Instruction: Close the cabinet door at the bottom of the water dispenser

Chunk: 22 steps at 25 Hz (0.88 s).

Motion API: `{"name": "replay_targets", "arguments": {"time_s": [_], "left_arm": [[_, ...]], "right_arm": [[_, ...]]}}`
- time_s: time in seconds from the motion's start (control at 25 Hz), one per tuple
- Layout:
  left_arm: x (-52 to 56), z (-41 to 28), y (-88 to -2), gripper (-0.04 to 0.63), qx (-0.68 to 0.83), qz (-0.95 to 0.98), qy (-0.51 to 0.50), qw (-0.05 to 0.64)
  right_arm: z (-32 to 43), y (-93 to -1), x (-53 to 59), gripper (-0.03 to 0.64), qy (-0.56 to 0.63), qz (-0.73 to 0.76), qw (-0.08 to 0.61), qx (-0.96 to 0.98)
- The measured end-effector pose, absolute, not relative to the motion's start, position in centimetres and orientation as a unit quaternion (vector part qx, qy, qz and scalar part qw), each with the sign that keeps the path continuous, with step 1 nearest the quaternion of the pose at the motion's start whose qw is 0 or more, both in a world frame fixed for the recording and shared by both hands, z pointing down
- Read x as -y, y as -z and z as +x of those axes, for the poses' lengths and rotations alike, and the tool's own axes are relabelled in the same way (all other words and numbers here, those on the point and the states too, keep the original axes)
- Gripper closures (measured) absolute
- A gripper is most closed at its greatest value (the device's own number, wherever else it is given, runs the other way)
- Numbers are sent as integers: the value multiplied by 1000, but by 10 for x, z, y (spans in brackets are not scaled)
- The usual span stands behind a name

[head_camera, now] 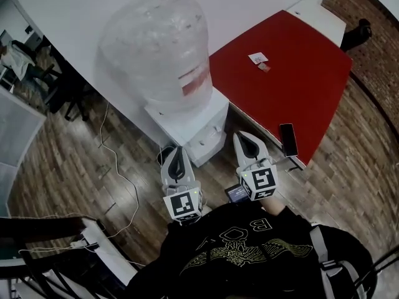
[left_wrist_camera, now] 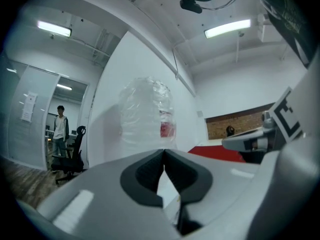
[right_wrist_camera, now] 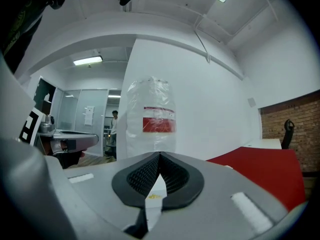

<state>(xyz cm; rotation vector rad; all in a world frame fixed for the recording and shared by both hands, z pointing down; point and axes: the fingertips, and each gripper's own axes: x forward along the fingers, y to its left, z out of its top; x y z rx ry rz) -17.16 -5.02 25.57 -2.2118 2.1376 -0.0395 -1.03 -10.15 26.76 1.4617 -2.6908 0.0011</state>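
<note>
Jaws pressed together on nothing, the left hand-held gripper (head_camera: 179,151) and right hand-held gripper (head_camera: 245,139) point at the dispenser (head_camera: 190,118) standing by the wall beside the red table (head_camera: 293,86)

Water dispenser (head_camera: 190,126) against wall (head_camera: 75,11), bottle (head_camera: 156,48) on top. Surface (head_camera: 312,86) just right of it; phone (head_camera: 288,139) at its near edge, cards (head_camera: 259,60) farther back. Left tool (head_camera: 178,149) and right tool (head_camera: 243,136) side by side before dispenser. Cable (head_camera: 121,176) on floor (head_camera: 56,167), left.
</note>
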Motion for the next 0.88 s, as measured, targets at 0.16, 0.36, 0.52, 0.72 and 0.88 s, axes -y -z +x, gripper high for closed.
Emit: {"name": "replay_targets", "arguments": {"time_s": [0.16,0.36,0.52,0.72,0.88], "left_arm": [[53,-177,-256,589,-699,-714,13,29],[55,-176,-254,589,-691,-722,8,22],[57,-178,-254,589,-695,-719,8,20],[57,-178,-253,589,-696,-718,7,23],[50,-178,-257,589,-698,-716,10,17]], "right_arm": [[-16,-271,104,623,-5,470,44,882],[-19,-276,105,623,-5,466,58,883],[-23,-274,105,623,5,462,58,885],[-25,-274,102,623,6,459,59,886],[-25,-273,96,623,18,458,63,886]]}}
